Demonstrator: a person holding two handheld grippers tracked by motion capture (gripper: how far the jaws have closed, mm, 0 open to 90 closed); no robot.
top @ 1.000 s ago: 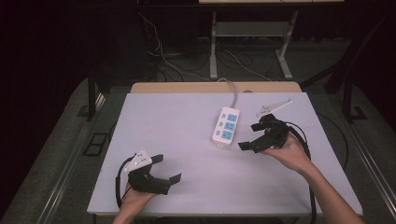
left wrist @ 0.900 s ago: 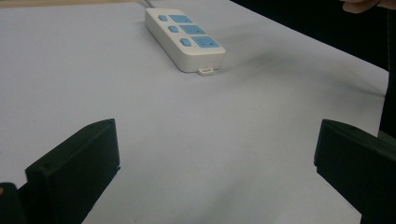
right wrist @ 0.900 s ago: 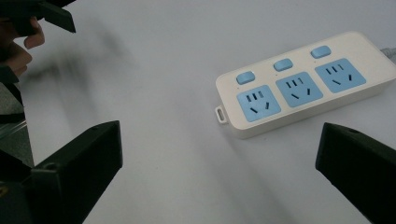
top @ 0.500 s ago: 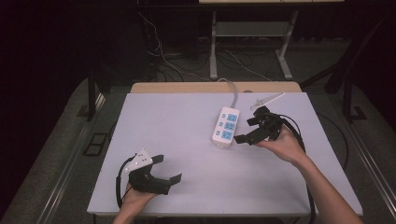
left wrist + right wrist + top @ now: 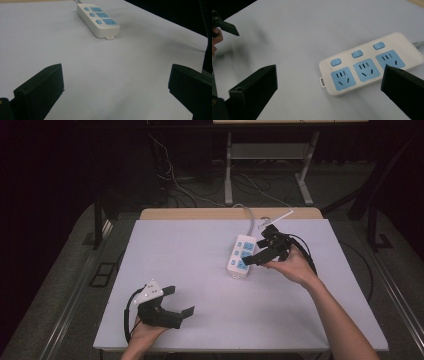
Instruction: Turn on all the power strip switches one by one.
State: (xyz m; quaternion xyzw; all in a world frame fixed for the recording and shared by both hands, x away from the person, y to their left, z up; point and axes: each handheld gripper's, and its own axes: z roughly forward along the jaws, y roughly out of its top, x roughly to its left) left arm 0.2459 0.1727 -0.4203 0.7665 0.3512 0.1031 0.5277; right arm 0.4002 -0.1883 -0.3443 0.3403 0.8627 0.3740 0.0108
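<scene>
At the near edge of the pale counter, the person's left hand rests with the left tongs, their two black jaws spread wide apart, holding nothing and pointing across the bare surface toward the far right. Farther back and to the right lies a white power strip with three blue sockets and three blue switches, flat on the counter, its grey cord running off the far edge toward the floor. The right tongs hang just over the strip's right side, jaws wide apart and gripping nothing; in the right gripper view the strip sits between and ahead of the two jaws, the right jaw overlapping the socket nearest the cord. The work in hand looks like closing in on the strip, either to grip its body or to press a switch. To do it well, the right tongs would likely need to come down squarely so both jaws straddle the strip's narrow width, away from the sockets and clear of the cord, closing slowly so the smooth casing does not skid. The left tongs, well apart from it, could come over to steady the near end with its small hanging tab
</scene>
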